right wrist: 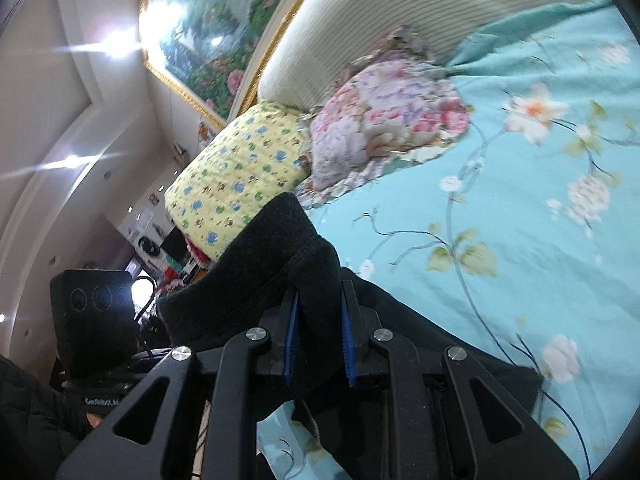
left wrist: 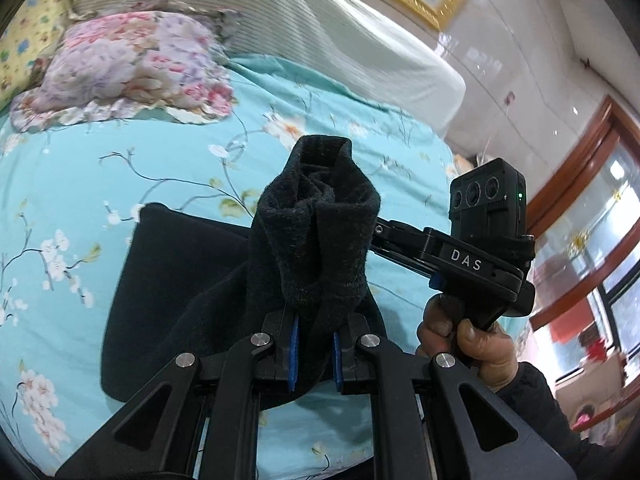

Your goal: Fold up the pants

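Left tongs [left wrist: 314,354] clamp black pants [left wrist: 192,280] | right tongs [right wrist: 320,348] pinch them too | hem lifted off bed [left wrist: 80,168] for folding

Pants [left wrist: 176,292] lie on the bed [left wrist: 80,168] — pillows [left wrist: 132,68] behind (against the headboard [left wrist: 320,28]).
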